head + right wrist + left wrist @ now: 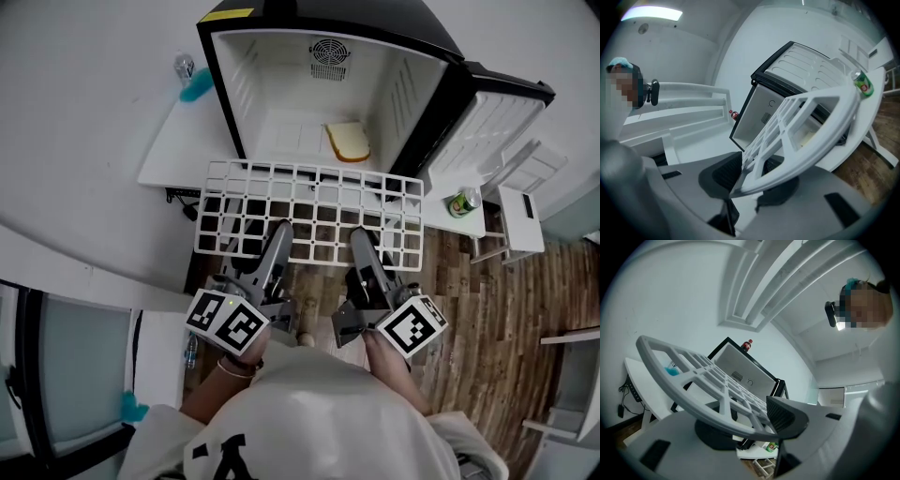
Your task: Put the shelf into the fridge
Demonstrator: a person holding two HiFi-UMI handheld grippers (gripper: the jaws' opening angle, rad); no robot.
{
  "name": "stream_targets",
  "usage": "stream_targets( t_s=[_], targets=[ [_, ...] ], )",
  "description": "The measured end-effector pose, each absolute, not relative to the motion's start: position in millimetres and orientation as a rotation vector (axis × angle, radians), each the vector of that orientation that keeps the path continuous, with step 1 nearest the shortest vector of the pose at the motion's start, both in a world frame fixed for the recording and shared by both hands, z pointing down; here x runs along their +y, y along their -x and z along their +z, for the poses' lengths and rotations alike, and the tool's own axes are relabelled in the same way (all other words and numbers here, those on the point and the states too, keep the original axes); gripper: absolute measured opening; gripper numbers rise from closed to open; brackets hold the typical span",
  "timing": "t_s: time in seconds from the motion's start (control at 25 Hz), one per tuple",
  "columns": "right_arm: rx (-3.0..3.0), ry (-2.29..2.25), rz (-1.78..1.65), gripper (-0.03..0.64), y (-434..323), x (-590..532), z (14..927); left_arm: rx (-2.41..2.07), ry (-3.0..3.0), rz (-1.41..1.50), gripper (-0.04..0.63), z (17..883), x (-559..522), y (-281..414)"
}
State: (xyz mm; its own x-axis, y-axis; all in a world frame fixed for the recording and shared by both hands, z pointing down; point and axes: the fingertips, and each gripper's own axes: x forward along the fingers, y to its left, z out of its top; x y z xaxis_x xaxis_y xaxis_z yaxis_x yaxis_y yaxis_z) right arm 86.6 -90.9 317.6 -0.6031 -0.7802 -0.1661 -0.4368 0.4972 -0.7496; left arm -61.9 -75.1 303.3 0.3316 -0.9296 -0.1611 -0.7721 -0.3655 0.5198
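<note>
White shelf (693, 404) tight in left tool (750, 427), fridge (740, 365) beyond.

head view: we look from high up, steeply down, onto the shelf (309, 217) and the open fridge (281, 103) ahead | left gripper view: we sit right behind the jaws, low, looking up along the shelf toward the fridge | right gripper view: same, from the other side | shared: all three see shelf and fridge
</note>
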Motion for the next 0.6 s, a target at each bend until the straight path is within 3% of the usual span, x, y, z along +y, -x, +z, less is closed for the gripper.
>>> stream_targets(
  t_s=[0.6],
  targets=[
    [2.232, 1.034, -0.915, 0.114, -80.0, -136.2, 317.3, -1.463, -2.278, -0.637, 0.186, 302.4, -122.5, 70.8]
  ],
)
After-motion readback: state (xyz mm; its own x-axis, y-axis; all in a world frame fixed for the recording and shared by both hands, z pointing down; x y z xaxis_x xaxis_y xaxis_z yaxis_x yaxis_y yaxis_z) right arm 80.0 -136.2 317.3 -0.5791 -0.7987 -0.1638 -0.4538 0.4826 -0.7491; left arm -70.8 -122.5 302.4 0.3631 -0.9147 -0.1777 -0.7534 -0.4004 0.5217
